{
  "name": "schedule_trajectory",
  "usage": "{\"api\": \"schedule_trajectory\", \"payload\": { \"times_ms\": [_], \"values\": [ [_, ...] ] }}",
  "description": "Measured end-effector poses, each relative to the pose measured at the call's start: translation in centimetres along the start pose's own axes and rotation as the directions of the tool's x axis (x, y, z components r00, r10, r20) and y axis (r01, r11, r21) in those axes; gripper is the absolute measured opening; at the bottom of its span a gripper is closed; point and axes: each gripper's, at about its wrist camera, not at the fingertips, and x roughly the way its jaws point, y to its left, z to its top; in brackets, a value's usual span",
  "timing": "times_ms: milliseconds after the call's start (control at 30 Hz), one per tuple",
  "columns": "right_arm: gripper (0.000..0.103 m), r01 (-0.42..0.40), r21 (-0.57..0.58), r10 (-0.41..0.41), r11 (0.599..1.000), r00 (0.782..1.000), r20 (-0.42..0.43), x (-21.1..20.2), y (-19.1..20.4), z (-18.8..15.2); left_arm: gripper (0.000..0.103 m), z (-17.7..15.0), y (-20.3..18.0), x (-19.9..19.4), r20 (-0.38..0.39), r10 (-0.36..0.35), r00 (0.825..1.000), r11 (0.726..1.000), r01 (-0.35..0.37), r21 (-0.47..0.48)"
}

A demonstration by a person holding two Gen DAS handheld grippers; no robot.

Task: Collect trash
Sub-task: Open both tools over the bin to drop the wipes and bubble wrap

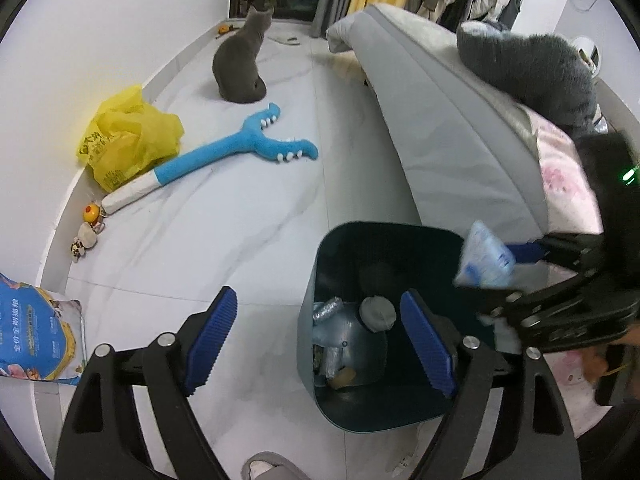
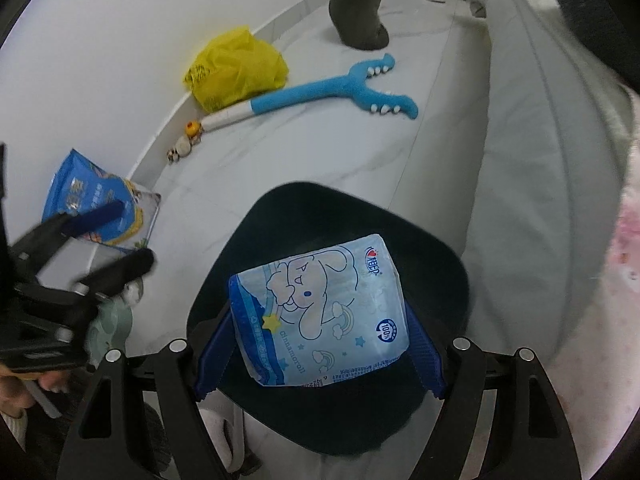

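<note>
Blue tissue pack clamped in right hand-held gripper over bin; left hand-held gripper apart.

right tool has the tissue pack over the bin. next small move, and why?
Probably open the right tool and let the tissue pack drop. It is clamped between the blue pads and, in the right wrist view, sits over the dark bin opening. The left view shows it near the bin's right rim, so a slight nudge inward first may help. The left tool is open, holding nothing.

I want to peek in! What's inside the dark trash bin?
Inside the trash bin lie a crumpled clear plastic wrapper, a grey wad and something yellowish. The left gripper's finger covers part; nothing deeper shows.
</note>
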Motion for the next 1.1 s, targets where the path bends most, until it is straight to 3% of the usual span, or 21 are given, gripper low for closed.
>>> {"api": "schedule_trajectory", "payload": {
  "times_ms": [267, 633, 833, 1100],
  "values": [
    [0.078, 0.028, -0.028, -0.029, 0.999, 0.998, -0.063, 2.7, 1.2, -0.1, 0.069, 0.4, 0.5, -2.0, 0.042, -0.027, 0.999, 1.0, 0.027, 0.01],
    [0.092, 0.093, -0.073, -0.101, 0.993, 0.988, -0.118, 4.4, 1.9, -0.4, 0.068, 1.6, -0.3, -5.2, 0.115, -0.057, 0.992, 0.998, 0.053, 0.037],
    [0.092, 0.091, -0.059, -0.095, 0.994, 0.993, -0.075, 2.2, 1.8, -0.2, 0.068, 2.5, -1.1, -6.9, 0.16, -0.082, 0.984, 0.996, 0.076, 0.039],
    [0.092, 0.052, -0.063, -0.049, 0.997, 0.998, 0.045, -3.4, 1.9, -0.2, 0.068, 3.4, -3.0, -8.2, 0.187, -0.08, 0.979, 0.996, 0.069, 0.062]
  ]
}}
